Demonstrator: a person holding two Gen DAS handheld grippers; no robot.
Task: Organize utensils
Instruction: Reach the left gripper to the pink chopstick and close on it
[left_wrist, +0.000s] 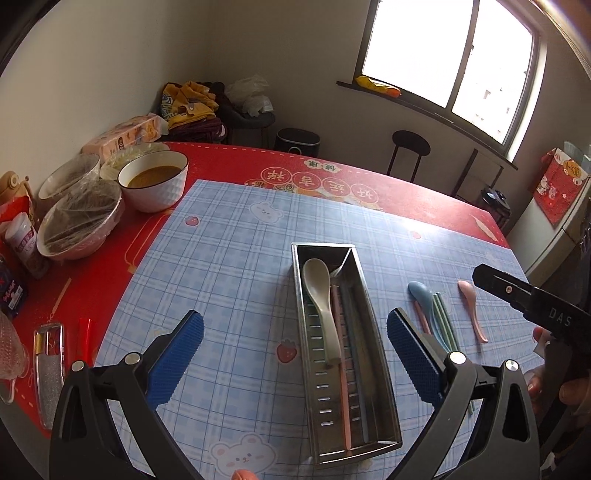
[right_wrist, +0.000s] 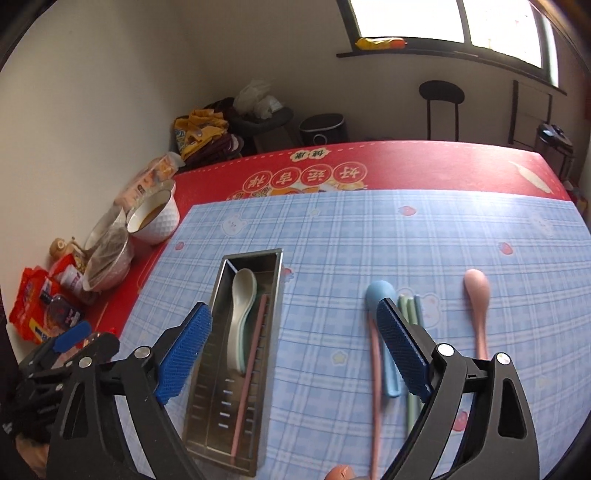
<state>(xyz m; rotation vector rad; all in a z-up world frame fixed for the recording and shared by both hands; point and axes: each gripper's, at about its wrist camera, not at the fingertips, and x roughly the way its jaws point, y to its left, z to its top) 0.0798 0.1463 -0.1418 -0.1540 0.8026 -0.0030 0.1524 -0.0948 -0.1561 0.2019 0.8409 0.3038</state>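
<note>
Both grippers hover over the blue plaid mat (left_wrist: 229, 258) with jaws spread wide, nothing held in either. Left gripper (left_wrist: 295, 354) straddles the steel utensil tray (left_wrist: 384, 398), which already holds a white spoon (left_wrist: 323, 306) and a pink chopstick (left_wrist: 343, 387) (maybe a pale blue one beside it, hard to tell). Right gripper (right_wrist: 293, 352) sits between the tray (right_wrist: 199, 417) and the loose pieces. Loose pieces are all to the right of the tray on the mat: blue spoon (right_wrist: 380, 295), a pink chopstick (right_wrist: 375, 398) just left of it, green chopsticks (right_wrist: 408, 306) just right of it, and a pink spoon (right_wrist: 478, 306) farther right, apart from the cluster. Key relation: every loose utensil lies with its long axis running away from the camera, roughly parallel to the tray and to the right gripper's fingers, bowls at the far end, handles toward the person. Right gripper is clearly the nearer one; its right finger pad (right_wrist: 402, 350) already overlaps the blue spoon's handle in view, so the cluster sits under and just right of that pad, not centred between the pads. Judgement: next pick probably needs a small rightward shift to centre on one handle, then closing across the thin axis; neighbours touching or nearly so risk a double grab. Task looks partly done.
</note>
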